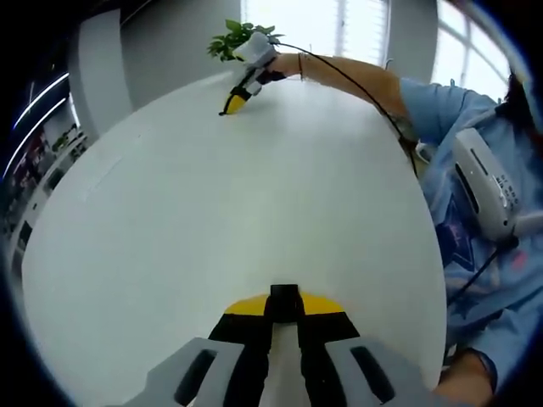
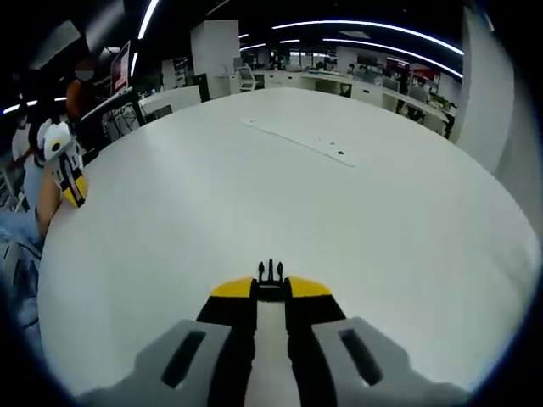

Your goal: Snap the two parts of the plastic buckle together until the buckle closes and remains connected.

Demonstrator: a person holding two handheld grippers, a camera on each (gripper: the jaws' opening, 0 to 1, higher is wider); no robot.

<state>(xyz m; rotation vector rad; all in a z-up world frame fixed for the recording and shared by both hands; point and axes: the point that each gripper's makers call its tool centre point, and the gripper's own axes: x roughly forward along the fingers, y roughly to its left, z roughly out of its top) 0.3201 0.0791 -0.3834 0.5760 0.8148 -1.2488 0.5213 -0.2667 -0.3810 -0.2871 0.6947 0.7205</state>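
left gripper point(image 1: 284, 298): clamped on socket buckle half point(image 1: 284, 292), over white table point(image 1: 254, 195). right gripper point(image 2: 271, 284): clamped on pronged buckle half point(image 2: 271, 271), well apart across table. risk: misaligned prongs jamming.

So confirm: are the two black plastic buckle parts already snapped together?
No: each part sits clamped in separate tongs, far apart over the white round table.
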